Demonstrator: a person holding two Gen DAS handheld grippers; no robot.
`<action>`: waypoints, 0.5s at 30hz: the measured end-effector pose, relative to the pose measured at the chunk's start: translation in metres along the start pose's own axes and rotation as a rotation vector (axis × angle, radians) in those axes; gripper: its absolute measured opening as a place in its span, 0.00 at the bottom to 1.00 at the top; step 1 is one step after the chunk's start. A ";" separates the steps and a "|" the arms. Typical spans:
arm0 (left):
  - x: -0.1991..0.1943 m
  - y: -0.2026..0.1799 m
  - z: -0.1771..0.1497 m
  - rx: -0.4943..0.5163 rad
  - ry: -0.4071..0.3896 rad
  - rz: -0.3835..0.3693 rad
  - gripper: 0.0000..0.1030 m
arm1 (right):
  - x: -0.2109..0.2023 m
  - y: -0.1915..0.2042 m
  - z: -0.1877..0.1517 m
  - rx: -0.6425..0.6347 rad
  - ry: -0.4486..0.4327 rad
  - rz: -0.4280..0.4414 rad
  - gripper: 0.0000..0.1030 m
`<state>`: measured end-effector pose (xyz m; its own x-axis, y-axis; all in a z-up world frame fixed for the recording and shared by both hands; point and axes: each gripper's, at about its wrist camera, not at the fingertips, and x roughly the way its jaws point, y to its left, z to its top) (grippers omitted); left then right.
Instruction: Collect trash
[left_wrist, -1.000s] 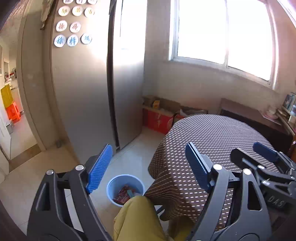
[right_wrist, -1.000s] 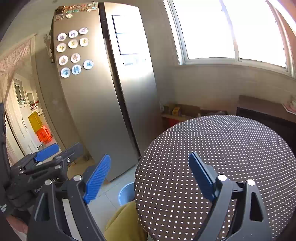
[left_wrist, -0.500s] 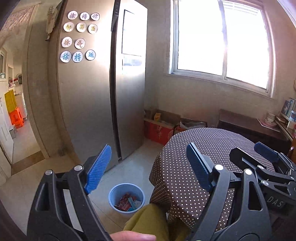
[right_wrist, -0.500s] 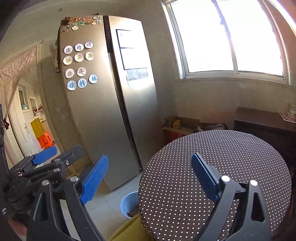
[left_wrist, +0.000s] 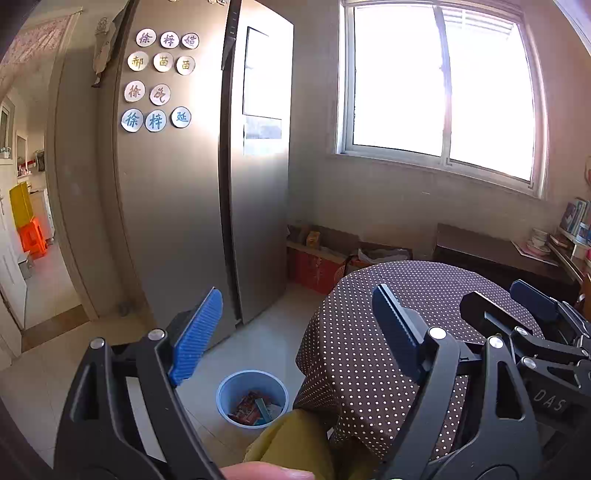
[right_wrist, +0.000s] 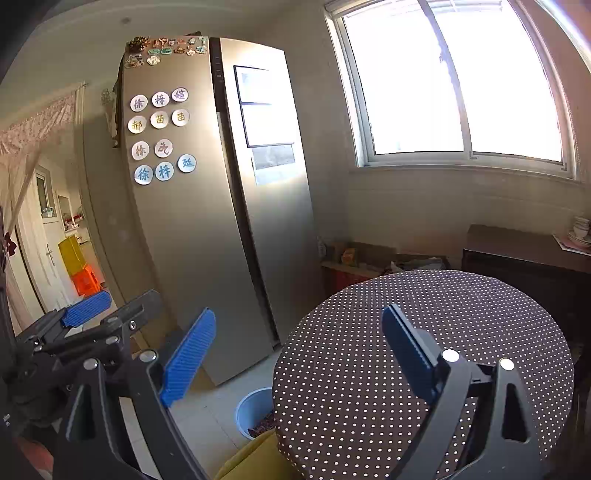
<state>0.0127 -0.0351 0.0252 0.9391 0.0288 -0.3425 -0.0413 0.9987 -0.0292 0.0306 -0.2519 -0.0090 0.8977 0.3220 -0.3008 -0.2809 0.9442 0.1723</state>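
A small blue bin (left_wrist: 252, 398) stands on the floor by the table, with colourful wrappers (left_wrist: 255, 406) inside. In the right wrist view only part of the bin (right_wrist: 251, 406) shows behind the table edge. My left gripper (left_wrist: 295, 306) hangs open in the air above the bin and the table's left edge, nothing between its blue pads. My right gripper (right_wrist: 299, 325) is also open and holds nothing, over the round table with its brown dotted cloth (right_wrist: 424, 332). Each gripper shows in the other's view: the right (left_wrist: 532, 299) and the left (right_wrist: 86, 308).
A tall steel fridge (left_wrist: 177, 221) with round magnets stands left of the window. Cartons (left_wrist: 314, 266) sit under the window and a dark sideboard (left_wrist: 491, 251) lies beyond the table. A person's knee in yellow trousers (left_wrist: 295, 443) is beside the bin. A doorway (left_wrist: 33, 240) opens far left.
Both grippers have risen and tipped slightly upward, so more of the fridge and window shows and the bin sits lower in view. Their jaws stayed open.
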 end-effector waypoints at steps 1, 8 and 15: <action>0.000 -0.001 0.000 -0.001 0.001 0.001 0.80 | 0.000 0.000 0.000 -0.001 -0.001 -0.002 0.87; 0.004 0.001 -0.003 -0.001 0.003 0.013 0.80 | 0.005 0.003 -0.004 -0.009 0.014 -0.010 0.87; 0.004 0.000 -0.004 -0.003 0.004 0.017 0.80 | 0.006 0.006 -0.005 -0.013 0.015 -0.017 0.87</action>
<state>0.0149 -0.0352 0.0206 0.9370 0.0454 -0.3464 -0.0579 0.9980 -0.0260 0.0324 -0.2442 -0.0145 0.8972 0.3064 -0.3180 -0.2698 0.9504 0.1545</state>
